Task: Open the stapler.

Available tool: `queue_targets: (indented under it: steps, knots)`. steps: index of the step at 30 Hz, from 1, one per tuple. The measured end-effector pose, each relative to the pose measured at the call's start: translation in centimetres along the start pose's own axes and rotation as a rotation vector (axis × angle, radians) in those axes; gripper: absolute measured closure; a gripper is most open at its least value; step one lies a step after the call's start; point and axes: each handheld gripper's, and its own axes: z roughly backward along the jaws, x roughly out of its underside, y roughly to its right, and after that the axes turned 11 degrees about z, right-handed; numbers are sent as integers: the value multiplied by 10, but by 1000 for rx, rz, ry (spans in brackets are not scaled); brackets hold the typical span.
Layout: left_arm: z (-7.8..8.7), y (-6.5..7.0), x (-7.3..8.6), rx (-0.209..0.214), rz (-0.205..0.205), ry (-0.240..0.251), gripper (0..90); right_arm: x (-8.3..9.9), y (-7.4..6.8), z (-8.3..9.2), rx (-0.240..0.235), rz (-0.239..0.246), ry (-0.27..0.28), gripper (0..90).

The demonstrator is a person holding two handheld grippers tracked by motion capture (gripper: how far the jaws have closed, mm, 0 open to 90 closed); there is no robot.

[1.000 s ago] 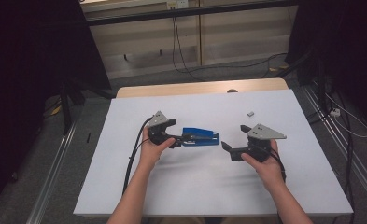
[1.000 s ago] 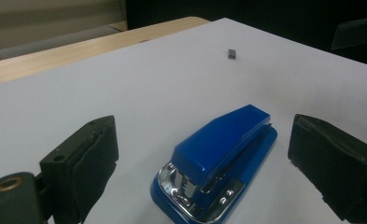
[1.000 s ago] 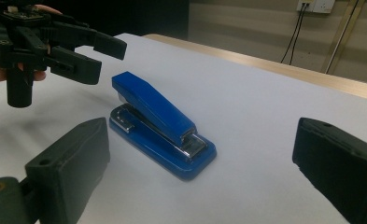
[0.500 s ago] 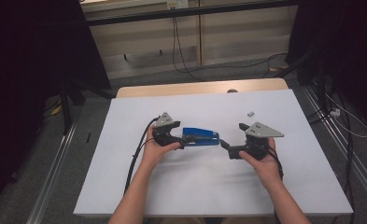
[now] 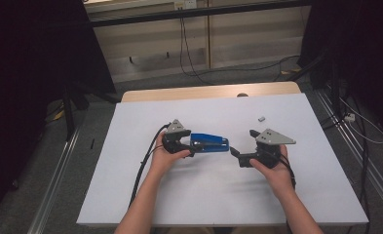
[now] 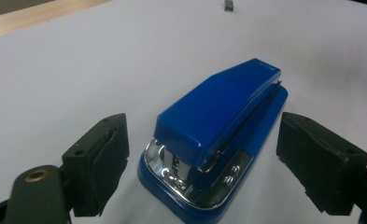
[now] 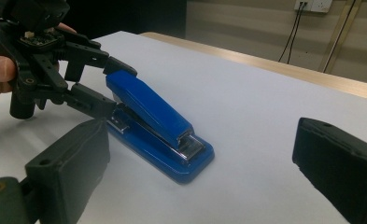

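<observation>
A blue stapler (image 5: 209, 143) lies flat on the white table (image 5: 130, 195), its hinge end toward my left gripper (image 5: 191, 146). In the left gripper view the stapler (image 6: 218, 126) sits between the two open jaws, with a gap on each side and the pads (image 6: 102, 158) off it. My right gripper (image 5: 235, 155) is open just right of the stapler's front end, pointing at it. In the right gripper view the stapler (image 7: 158, 126) lies ahead of my right gripper (image 7: 204, 172), and my left gripper (image 7: 92, 88) straddles its far end.
A small grey block (image 5: 261, 118) lies on the table toward the back right, seen as a small grey block (image 6: 229, 4) at the top of the left gripper view. A wooden strip (image 5: 208, 91) borders the table's far edge. Cables trail from both grippers.
My left gripper has slid a little to the right, so its jaws now straddle the stapler's hinge end. The stapler and the right gripper have hardly moved.
</observation>
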Motion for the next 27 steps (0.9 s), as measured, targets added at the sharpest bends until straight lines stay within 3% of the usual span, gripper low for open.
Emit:
queue_targets:
  steps: [7,15,27]
  knots:
    - [-3,0,1,3,-17,-21,216,0,0,1,2,-4,-2,34]
    - [-6,-2,2,6,-7,-29,228,2,1,1,5,-5,-7,36]
    - [-7,-5,0,-2,-14,-32,356,2,0,2,3,-7,-9,36]
